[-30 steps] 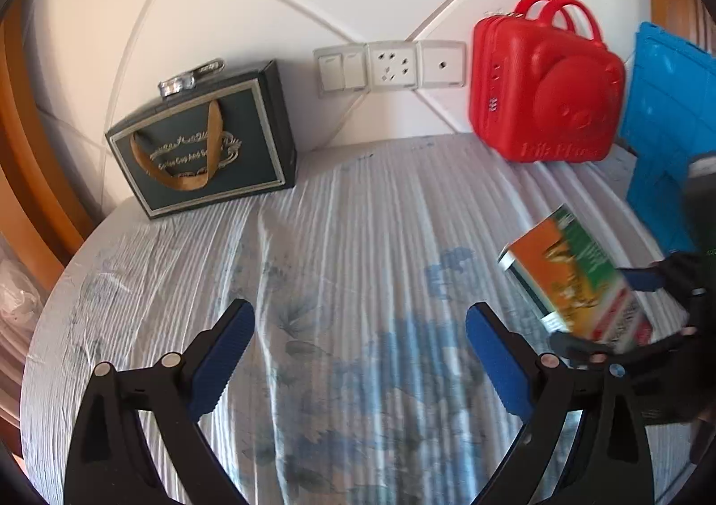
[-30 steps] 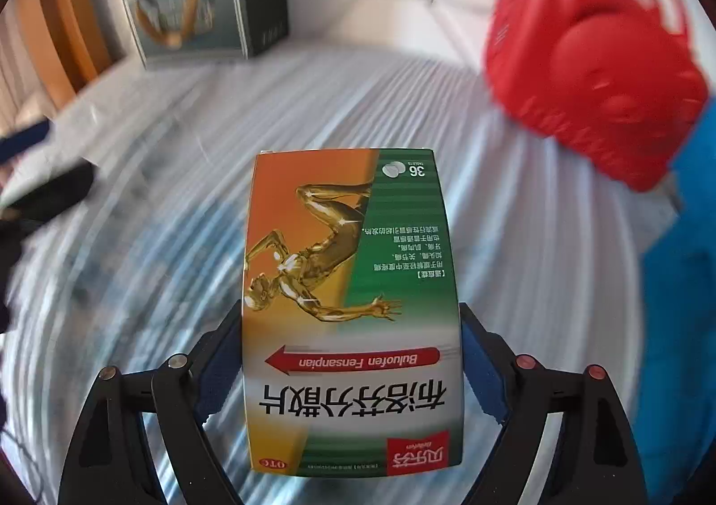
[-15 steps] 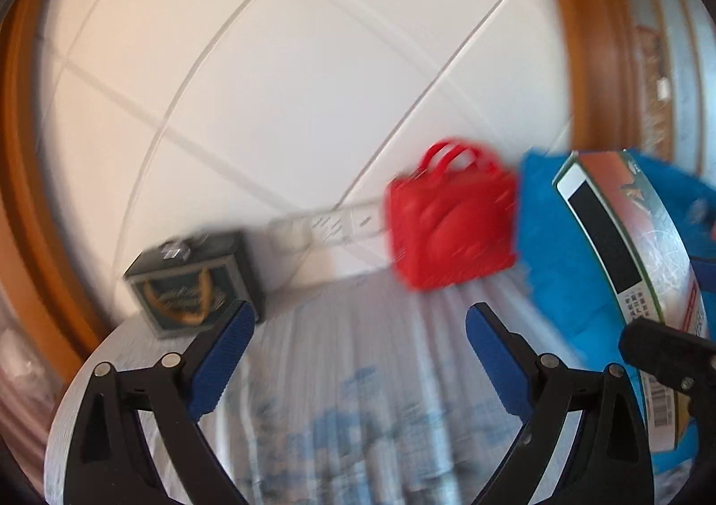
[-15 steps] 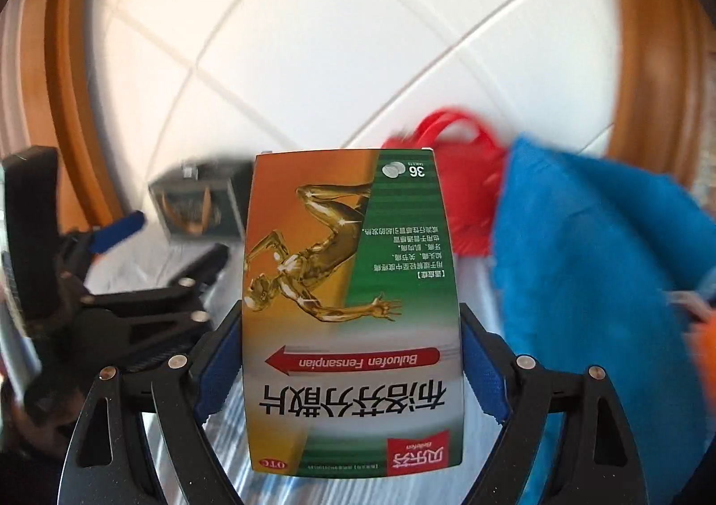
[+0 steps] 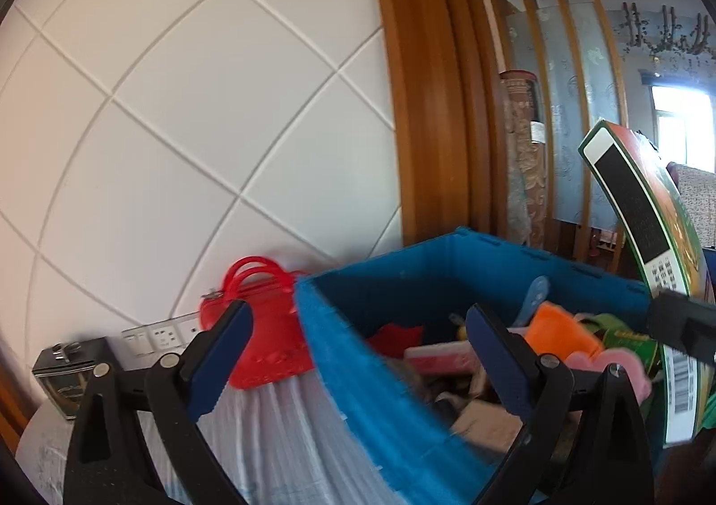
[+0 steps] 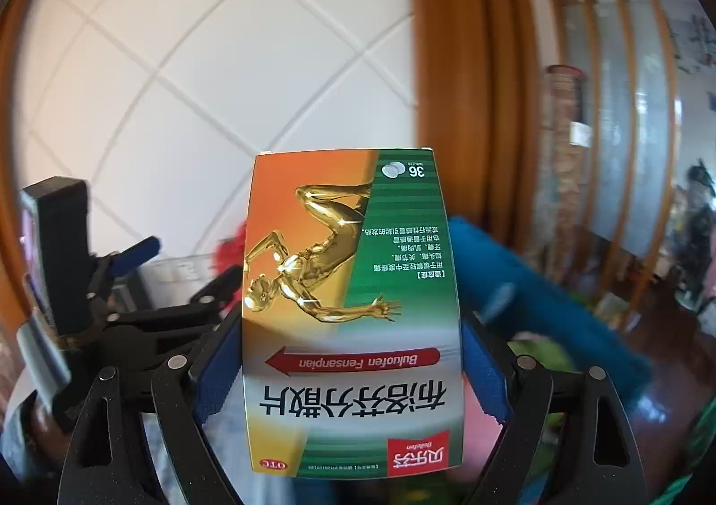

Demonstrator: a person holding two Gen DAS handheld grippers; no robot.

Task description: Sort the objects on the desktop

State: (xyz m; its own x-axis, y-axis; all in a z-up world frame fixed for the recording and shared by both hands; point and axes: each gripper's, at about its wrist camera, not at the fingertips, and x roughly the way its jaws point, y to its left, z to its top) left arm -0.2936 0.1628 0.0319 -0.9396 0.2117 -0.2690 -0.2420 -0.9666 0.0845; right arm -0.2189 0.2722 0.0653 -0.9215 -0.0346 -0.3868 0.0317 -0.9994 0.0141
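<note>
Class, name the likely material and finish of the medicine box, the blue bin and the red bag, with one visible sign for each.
Medicine box: glossy printed cardboard, judging by its sharp folded edges and sheen.
Blue bin: probably matte plastic; its walls are rigid panels with interlocking tabs at the corners.
Red bag: seemingly moulded plastic or rubber, with smooth, uniform colour and embossed lettering.

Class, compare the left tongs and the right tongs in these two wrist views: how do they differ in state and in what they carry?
The right tongs are shut on the medicine box; the left tongs are open and carry nothing. The right tongs hold their load above the blue bin; the left tongs hang by its wall. Both have blue pads.
</note>
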